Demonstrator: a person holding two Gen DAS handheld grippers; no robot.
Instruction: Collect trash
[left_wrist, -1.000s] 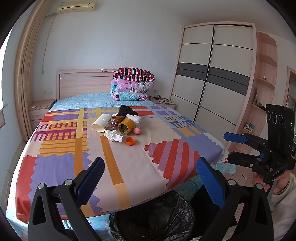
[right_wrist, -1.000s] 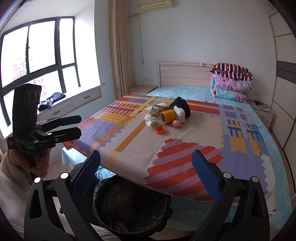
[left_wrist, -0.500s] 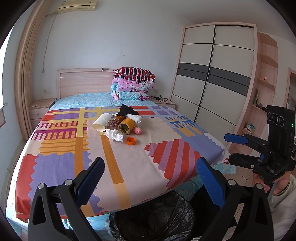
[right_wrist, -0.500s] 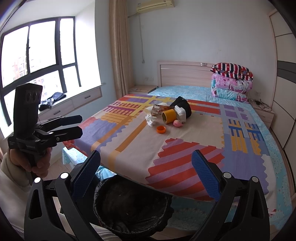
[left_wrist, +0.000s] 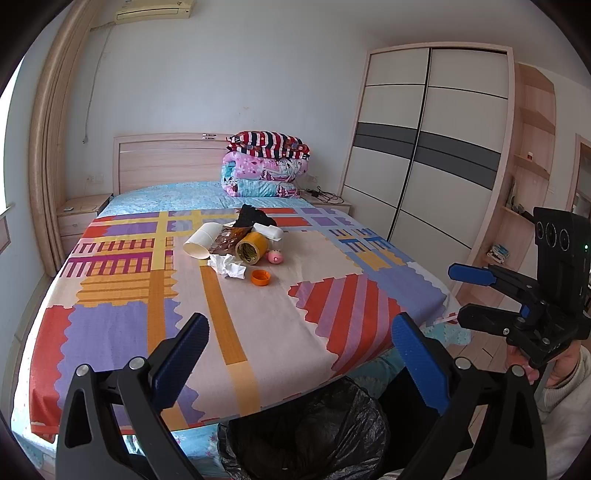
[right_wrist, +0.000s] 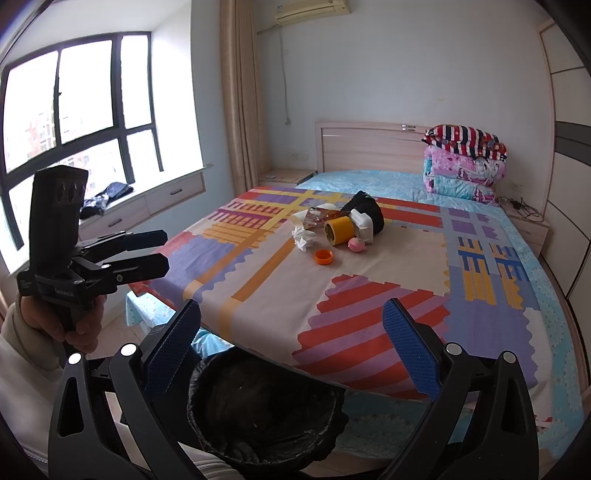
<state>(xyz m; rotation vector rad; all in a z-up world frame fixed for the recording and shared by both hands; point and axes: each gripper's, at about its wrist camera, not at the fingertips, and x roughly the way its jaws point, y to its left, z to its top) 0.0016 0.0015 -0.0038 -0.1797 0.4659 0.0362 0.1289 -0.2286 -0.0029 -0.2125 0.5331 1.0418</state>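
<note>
Both grippers hang at the foot of the bed (left_wrist: 122, 321), above a bin (left_wrist: 306, 432) lined with a black bag that stands on the floor against the bed's edge. The left gripper (left_wrist: 299, 350) has its fingers spread wide with nothing between them; the right gripper (right_wrist: 291, 339) is spread wide too, also holding nothing. The trash sits in a cluster mid-bed, well apart from both: a white paper cup (left_wrist: 201, 240) on its side, a crumpled tissue (left_wrist: 227, 266), a roll of yellow tape (left_wrist: 251, 248), an orange cap (left_wrist: 260, 277), a small pink ball (left_wrist: 275, 256), a white box (right_wrist: 361, 224) and a black bundle (left_wrist: 253, 216) behind them. Folded quilts (left_wrist: 264, 166) are stacked by the headboard
</note>
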